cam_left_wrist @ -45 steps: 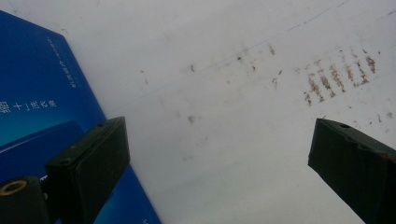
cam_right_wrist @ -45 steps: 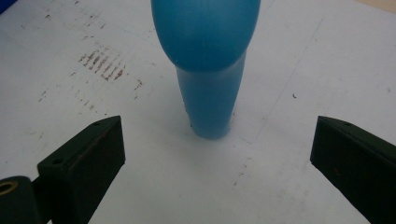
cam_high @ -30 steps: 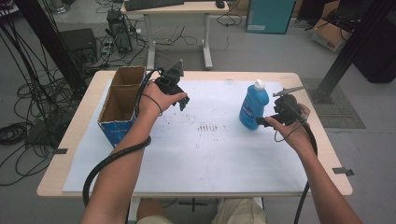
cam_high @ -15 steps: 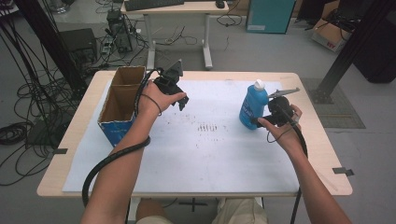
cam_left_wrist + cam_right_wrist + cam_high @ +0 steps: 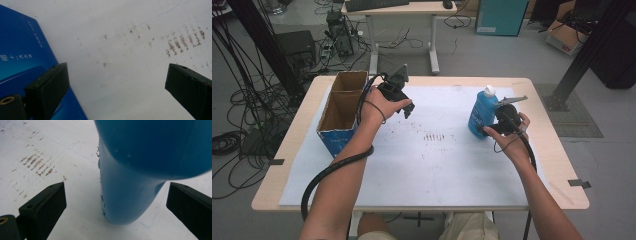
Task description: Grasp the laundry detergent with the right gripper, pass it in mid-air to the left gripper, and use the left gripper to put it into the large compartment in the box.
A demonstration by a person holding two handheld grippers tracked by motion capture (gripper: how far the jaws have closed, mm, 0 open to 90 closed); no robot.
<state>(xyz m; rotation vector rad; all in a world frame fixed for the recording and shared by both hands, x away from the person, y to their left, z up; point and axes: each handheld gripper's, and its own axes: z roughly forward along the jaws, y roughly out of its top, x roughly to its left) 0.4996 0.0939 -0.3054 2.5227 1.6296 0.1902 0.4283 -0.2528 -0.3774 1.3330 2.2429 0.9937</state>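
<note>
Table (image 5: 557, 165): light wooden top, mostly covered by a white sheet (image 5: 422, 170) marked near its middle with short brown streaks (image 5: 433, 136).

Blue bottle (image 5: 482, 114): white cap, standing upright on the right part of the sheet. In the right gripper view the bottle (image 5: 130, 195) rises between the two black jaws, its base resting on the sheet, with open space between it and each jaw; neither jaw touches it.

Right gripper (image 5: 490, 129): held in the person's right hand (image 5: 512, 142), just beside the bottle on its right, pointing toward the bottle's lower half. Jaws spread wide apart around the bottle, not clamped. In its own view the gripper (image 5: 116, 202) looks down along the sheet, the brown streaks off to the left.

Cardboard box (image 5: 341, 111): open-topped, two compartments, blue outer side, at the left edge of the sheet. Contents cannot be made out.

Left gripper (image 5: 408, 108): held in the person's left hand (image 5: 374, 106), raised over the sheet just right of the box, well apart from the bottle. In its own view the gripper (image 5: 117, 82) has its jaws wide apart with nothing between them; the blue side of the box (image 5: 17, 47) lies behind the left jaw, the bare sheet and streaks ahead.
</note>
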